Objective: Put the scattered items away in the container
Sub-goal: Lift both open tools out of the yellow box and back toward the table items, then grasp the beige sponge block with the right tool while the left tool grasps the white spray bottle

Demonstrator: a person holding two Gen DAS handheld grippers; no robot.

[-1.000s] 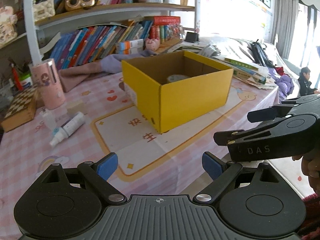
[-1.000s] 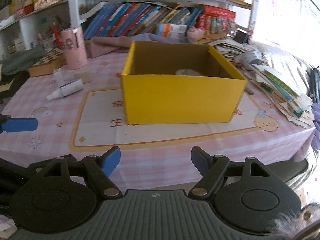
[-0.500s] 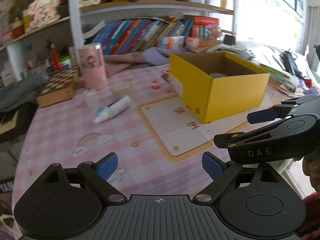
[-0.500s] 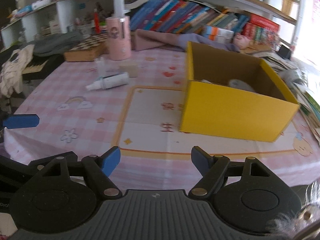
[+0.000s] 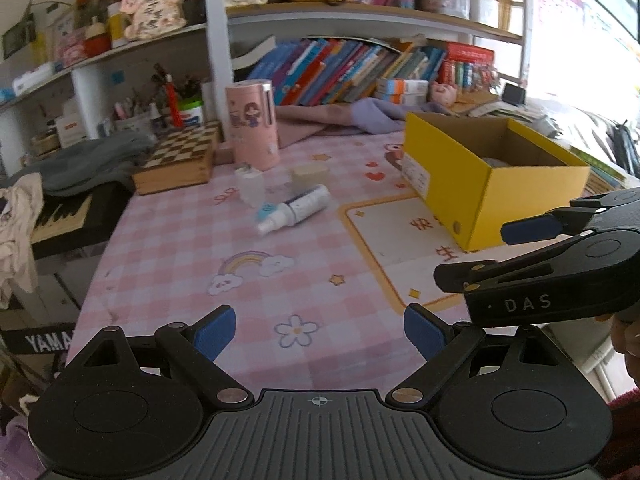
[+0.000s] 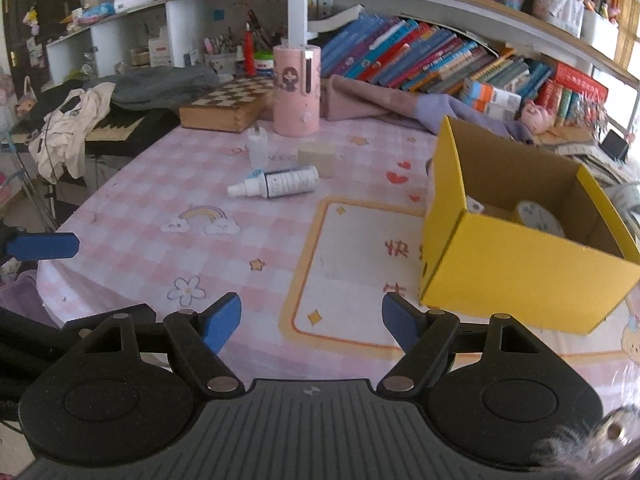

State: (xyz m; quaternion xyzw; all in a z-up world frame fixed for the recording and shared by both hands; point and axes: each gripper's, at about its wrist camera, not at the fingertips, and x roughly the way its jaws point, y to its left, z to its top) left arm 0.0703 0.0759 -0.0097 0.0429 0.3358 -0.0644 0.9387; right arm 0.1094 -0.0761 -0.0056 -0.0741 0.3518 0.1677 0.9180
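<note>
Both sets of my blue-padded fingers stand apart and hold nothing: left gripper (image 5: 319, 330) wide, right gripper (image 6: 311, 322) somewhat narrower. Landmark: yellow cardboard box (image 6: 520, 256), open-topped, on the pink checked tablecloth (image 6: 240, 248). A roll of tape (image 6: 538, 216) lies inside the box. Left of the box, well apart from it, a white spray bottle (image 6: 276, 184) lies on its side. Just beyond that bottle sit a beige block (image 6: 318, 157) and a small clear bottle (image 6: 257, 147), upright.
</note>
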